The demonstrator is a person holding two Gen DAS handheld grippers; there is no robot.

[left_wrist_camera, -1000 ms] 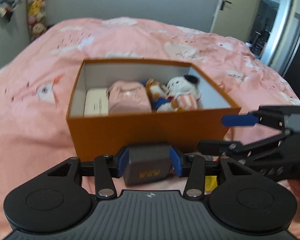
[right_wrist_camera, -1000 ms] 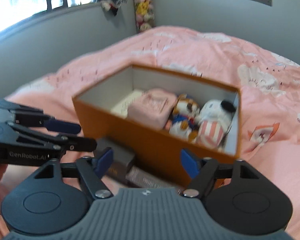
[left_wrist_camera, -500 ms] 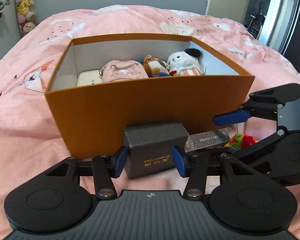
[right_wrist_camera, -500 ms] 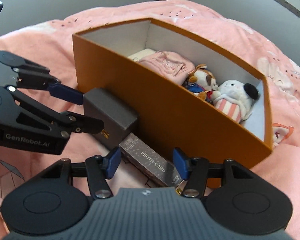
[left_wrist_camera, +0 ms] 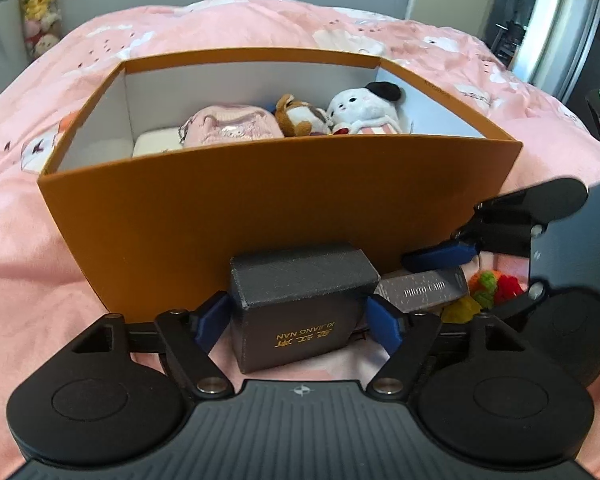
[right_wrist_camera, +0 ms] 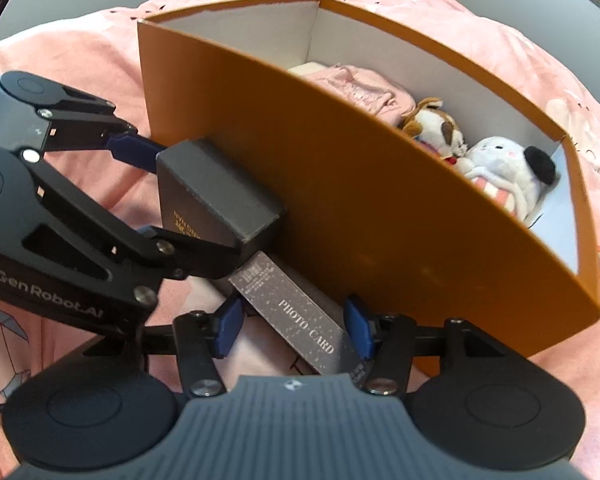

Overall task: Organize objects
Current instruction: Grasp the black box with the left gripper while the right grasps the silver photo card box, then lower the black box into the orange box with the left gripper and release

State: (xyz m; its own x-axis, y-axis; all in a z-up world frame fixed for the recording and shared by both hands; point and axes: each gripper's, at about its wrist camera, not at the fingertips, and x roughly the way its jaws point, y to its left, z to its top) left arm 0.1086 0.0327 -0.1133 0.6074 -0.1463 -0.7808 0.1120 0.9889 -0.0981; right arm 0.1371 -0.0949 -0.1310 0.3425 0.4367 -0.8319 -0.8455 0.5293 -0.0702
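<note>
Both claws have dropped lower and closer since a second ago, each now straddling its own item. The left claw [left_wrist_camera: 300, 322] is spread around the dark grey cardboard box with gold lettering [left_wrist_camera: 300, 300], its blue pads just off the sides. The right claw [right_wrist_camera: 294, 328] is released too, flanking the slim grey speckled "PHOTO CARD" box [right_wrist_camera: 296, 320]. Both items lie on the pink bed [left_wrist_camera: 40, 280] against the open orange cardboard storage box [left_wrist_camera: 260, 216], which holds plush toys [left_wrist_camera: 360, 110].

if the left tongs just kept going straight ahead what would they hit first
The dark gray box already sits between the open left tongs; pushed on, it would likely press against the orange box's near wall right behind it.
</note>
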